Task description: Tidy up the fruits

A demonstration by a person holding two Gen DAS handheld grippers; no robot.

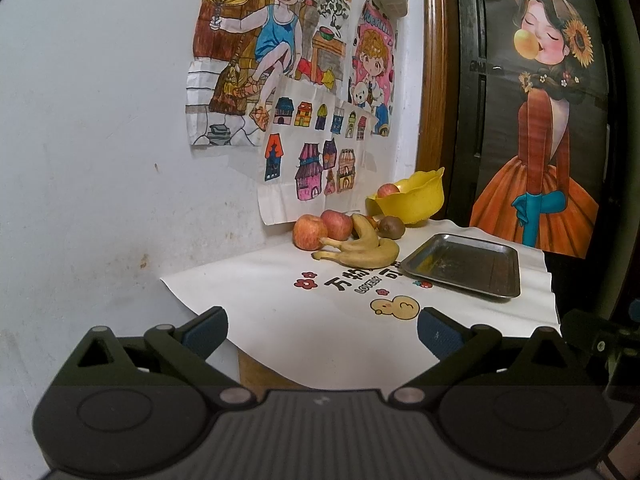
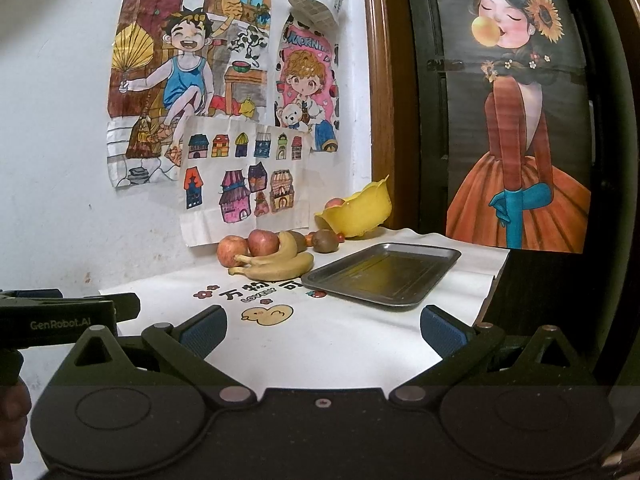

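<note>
We list: red-and-yellow streaked apples (image 1: 309,233); yellow bananas (image 1: 362,249) with brown flecks; a brown kiwi (image 1: 391,227); a bright yellow bowl (image 1: 416,200); a dull grey metal tray (image 1: 464,264); a white tablecloth (image 1: 320,320) printed with black characters, red flowers and a yellow duck; black grippers (image 2: 322,330) with blue pads (image 2: 202,332).

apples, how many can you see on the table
3. Two apples sit side by side near the wall behind the bananas: the left apple and the right apple. The third apple is in the yellow bowl. More may be hidden in the bowl or behind the fruit.
</note>
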